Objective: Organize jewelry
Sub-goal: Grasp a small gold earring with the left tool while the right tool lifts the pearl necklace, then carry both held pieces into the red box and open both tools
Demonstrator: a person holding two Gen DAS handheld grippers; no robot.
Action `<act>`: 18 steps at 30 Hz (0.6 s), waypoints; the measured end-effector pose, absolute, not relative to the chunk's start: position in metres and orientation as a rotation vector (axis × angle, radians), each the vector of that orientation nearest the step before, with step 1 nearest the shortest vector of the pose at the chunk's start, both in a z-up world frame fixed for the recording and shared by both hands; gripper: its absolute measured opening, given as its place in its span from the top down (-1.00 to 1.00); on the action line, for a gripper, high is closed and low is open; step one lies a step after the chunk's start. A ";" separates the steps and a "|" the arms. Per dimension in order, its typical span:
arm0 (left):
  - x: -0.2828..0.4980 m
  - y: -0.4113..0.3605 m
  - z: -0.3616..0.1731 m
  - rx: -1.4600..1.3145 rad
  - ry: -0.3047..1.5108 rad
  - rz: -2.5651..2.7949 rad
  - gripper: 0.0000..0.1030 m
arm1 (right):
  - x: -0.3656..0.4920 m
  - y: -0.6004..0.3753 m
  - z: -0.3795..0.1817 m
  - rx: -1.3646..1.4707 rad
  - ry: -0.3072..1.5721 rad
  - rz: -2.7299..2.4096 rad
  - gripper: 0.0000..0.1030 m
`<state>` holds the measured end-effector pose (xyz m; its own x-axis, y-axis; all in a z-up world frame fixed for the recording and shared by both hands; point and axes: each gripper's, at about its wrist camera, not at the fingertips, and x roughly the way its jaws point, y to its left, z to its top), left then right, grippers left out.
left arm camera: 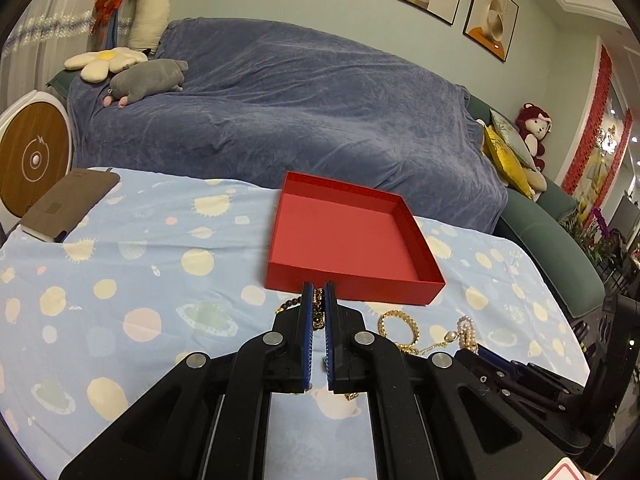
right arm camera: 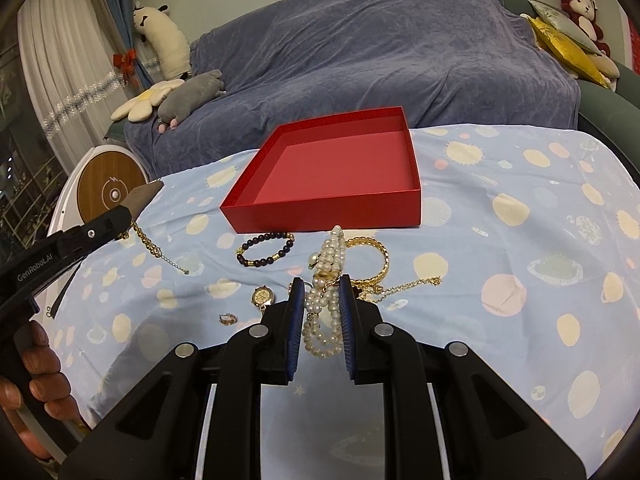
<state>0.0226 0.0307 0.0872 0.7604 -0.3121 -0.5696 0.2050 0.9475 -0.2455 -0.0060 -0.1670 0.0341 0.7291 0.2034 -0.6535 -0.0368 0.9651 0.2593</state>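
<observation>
An empty red box (left arm camera: 348, 236) (right arm camera: 332, 176) sits on the blue spotted cloth. My left gripper (left arm camera: 319, 292) is shut on a gold chain (left arm camera: 318, 310), raised just before the box's near wall. From the right wrist view the left gripper (right arm camera: 124, 220) is at the left, with the gold chain (right arm camera: 156, 252) dangling from it to the cloth. My right gripper (right arm camera: 321, 284) is shut on a pearl necklace (right arm camera: 326, 300). On the cloth lie a dark bead bracelet (right arm camera: 266, 248), a gold watch (right arm camera: 262, 296), a small ring (right arm camera: 228, 319), a gold bangle (right arm camera: 372, 256) and a thin gold chain (right arm camera: 412, 284).
A sofa under a blue throw (left arm camera: 280, 112) runs behind the table, with plush toys and cushions on it. A brown flat pad (left arm camera: 72, 200) lies at the cloth's far left, and a round white device (left arm camera: 32, 156) stands beyond it. A person's hand (right arm camera: 40, 380) holds the left gripper's handle.
</observation>
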 end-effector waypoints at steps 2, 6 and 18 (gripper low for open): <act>0.029 0.027 0.094 -0.161 0.645 -0.284 0.95 | 0.000 -0.169 0.039 0.244 0.746 0.143 0.67; 0.052 0.019 0.104 -0.166 0.659 -0.306 0.95 | 0.023 -0.174 0.056 0.226 0.748 0.164 0.67; 0.178 -0.022 0.101 -0.109 0.693 -0.290 0.95 | 0.155 -0.197 0.077 0.189 0.751 0.174 0.67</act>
